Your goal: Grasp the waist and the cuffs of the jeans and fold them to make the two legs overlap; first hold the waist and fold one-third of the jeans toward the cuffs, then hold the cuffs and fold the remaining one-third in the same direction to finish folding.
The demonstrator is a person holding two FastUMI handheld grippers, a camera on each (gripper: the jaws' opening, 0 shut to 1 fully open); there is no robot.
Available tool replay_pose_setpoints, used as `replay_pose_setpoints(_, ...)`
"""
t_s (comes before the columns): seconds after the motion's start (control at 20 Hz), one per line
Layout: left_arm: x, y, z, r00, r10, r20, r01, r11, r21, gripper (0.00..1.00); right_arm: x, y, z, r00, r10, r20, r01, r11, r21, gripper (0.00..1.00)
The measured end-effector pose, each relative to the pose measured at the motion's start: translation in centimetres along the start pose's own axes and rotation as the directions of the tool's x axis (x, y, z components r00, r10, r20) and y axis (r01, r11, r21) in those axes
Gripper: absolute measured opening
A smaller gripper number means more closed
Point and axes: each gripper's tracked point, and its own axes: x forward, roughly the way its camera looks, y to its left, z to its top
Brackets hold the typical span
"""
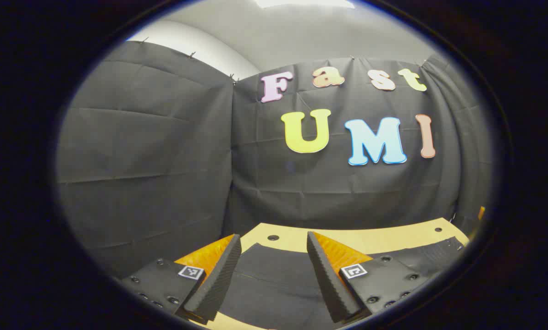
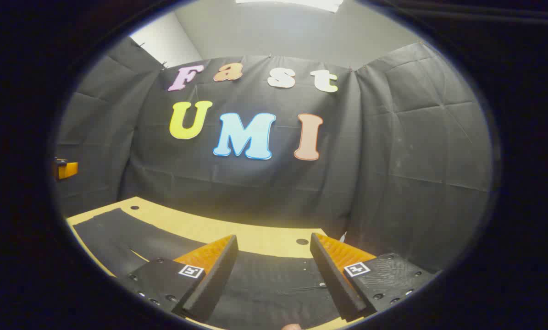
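Observation:
The black jeans (image 1: 274, 279) lie flat on a tan wooden table (image 1: 370, 238). In the left gripper view my left gripper (image 1: 274, 237) is open above the cloth, and its orange-backed fingers (image 1: 218, 275) hold nothing. The dark cloth runs on to the right (image 1: 439, 252). In the right gripper view my right gripper (image 2: 274, 237) is open too, over a part of the jeans (image 2: 274, 284) with small light rivets. A long strip of the jeans (image 2: 118, 233) stretches off to the left. Neither gripper touches the cloth as far as I can tell.
Black cloth walls stand close behind the table's far edge. Dark round holes (image 2: 302, 241) dot the tabletop. An orange part (image 2: 65, 168) pokes in at the left edge of the right gripper view.

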Motion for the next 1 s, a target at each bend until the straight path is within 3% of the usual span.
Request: replay_pose_setpoints(1.0,-1.07,0.71,-0.42,1.0,0.017,-0.003,-0.017,1.0,-0.011,0.92,-0.42,-0.15,-1.01,1.0,-0.001,-0.014,0.001,1.0,0.015,0.93)
